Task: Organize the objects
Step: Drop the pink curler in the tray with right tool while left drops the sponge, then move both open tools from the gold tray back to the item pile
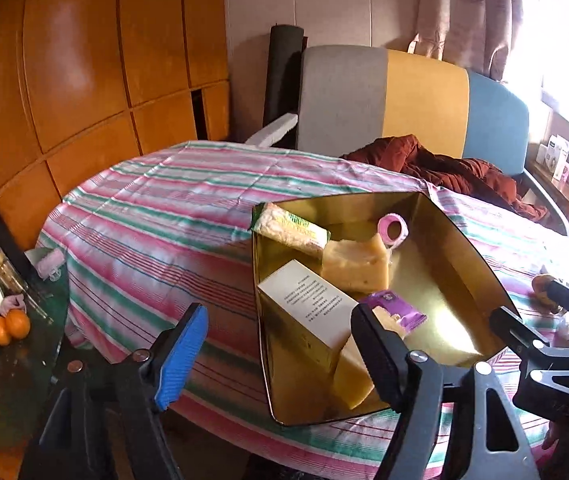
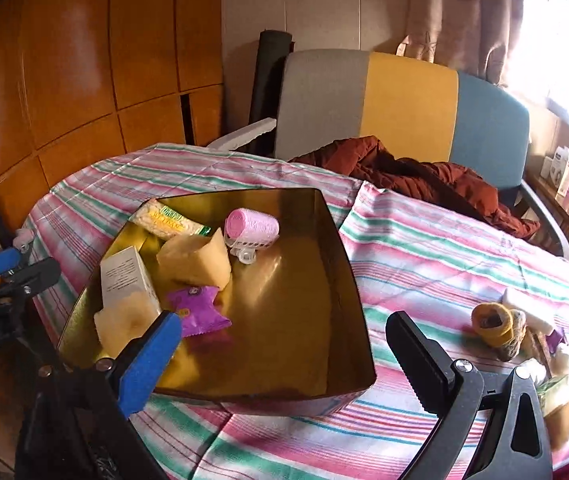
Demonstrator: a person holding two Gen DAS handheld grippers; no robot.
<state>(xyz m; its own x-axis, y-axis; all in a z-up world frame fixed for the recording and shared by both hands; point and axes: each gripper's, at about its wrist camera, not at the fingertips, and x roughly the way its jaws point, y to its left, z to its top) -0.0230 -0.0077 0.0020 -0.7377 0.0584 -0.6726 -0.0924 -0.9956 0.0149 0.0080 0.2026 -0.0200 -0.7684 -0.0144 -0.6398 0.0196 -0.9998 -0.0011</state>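
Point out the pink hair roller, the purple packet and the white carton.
pink hair roller (image 2: 251, 222), right wrist view, barrel side
purple packet (image 2: 198, 309), right wrist view, wrapper middle
white carton (image 1: 306, 296), left wrist view, printed face

Small print on the white box (image 1: 310, 300) is too blurred to read

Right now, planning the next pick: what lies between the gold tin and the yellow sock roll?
In the right wrist view, only bare striped cloth lies between the gold tin and the yellow sock roll.
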